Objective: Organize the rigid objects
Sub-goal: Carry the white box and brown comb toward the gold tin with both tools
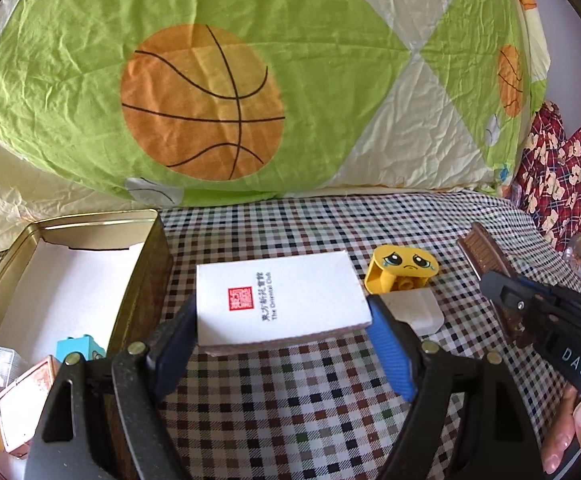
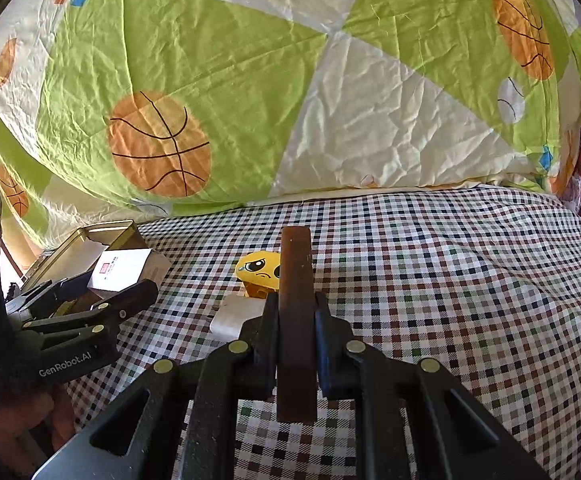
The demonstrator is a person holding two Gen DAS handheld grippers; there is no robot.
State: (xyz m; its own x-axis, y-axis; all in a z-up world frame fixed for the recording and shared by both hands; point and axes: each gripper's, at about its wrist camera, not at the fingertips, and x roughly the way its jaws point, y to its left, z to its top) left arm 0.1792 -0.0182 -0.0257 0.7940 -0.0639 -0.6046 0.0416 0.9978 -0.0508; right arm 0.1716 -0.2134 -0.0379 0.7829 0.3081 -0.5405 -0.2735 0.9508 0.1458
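On the checked bed, the left gripper [image 1: 282,340] pinches a white box [image 1: 278,300] just right of the open tin [image 1: 146,256]; lift it clear over the rim. The right gripper [image 2: 295,344] fingers clamp a brown comb [image 2: 296,320].

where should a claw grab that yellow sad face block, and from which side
Judging from both views, take the yellow sad-face block across its two flat side walls, coming down from above and from the near side. It lies tipped over, face panel upward, open underside towards the cameras, so the sides give parallel surfaces. The small white piece sits right against its near edge, so keep the claw fingers clear of that.
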